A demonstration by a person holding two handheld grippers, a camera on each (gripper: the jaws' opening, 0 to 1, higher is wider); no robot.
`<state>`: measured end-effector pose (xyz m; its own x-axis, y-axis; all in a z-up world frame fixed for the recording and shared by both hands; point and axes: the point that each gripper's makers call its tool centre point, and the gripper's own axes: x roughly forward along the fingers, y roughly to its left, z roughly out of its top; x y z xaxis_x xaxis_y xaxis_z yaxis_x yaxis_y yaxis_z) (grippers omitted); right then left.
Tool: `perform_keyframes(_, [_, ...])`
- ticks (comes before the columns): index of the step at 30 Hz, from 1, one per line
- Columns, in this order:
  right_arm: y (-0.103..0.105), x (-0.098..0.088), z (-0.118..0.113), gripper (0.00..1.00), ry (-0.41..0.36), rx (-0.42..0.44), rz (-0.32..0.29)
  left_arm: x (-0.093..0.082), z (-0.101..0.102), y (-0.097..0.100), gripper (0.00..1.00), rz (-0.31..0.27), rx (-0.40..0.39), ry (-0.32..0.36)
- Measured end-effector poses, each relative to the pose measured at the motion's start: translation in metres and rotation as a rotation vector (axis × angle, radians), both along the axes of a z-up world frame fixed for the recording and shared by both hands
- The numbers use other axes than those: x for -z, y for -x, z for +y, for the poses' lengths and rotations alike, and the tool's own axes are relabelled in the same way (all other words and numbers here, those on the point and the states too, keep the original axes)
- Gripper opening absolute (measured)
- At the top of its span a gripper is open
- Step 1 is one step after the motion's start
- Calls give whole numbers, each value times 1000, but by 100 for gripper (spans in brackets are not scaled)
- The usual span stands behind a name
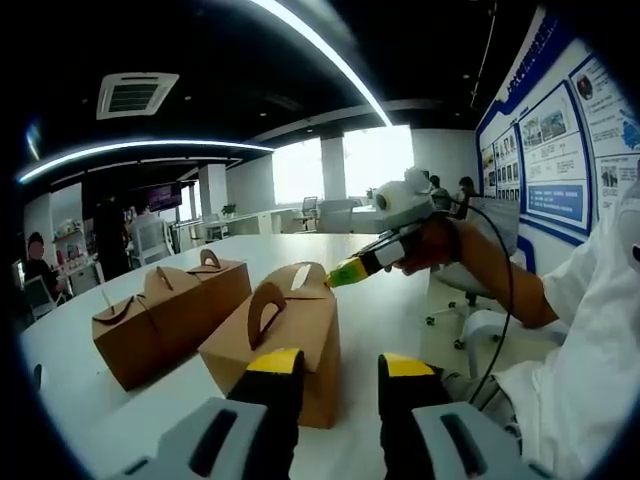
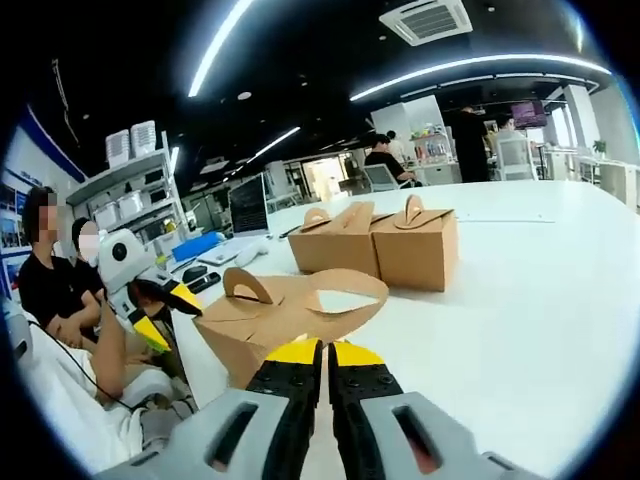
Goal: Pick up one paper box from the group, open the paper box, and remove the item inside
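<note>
While tabletop-bound, paper box point(image 2: 290, 320) just beyond right hand-held gripper point(image 2: 326, 352)

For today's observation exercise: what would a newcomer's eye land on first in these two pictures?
First, the near paper box on the white table, its arched handle flaps at the tips of the right claw, whose jaws look shut. Behind it, more paper boxes sit side by side. In the left gripper view, the left claw hangs open beside the near box.

A white table point(image 2: 540, 300) carries one near paper box point(image 2: 280, 325) and two more boxes point(image 2: 375, 240) touching, farther back.
</note>
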<state>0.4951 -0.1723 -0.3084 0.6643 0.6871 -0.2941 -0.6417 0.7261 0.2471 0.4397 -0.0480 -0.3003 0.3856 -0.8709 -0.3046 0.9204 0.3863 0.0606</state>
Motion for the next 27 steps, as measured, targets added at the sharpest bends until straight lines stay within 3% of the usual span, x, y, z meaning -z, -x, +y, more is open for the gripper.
perform_keyframes(16, [13,6,10,4,35,-69,41,0,6,-6,32,0,-29,-2])
perform_keyframes(27, [12,7,11,4,33,-68,40,0,6,-6,32,-1,-27,-2])
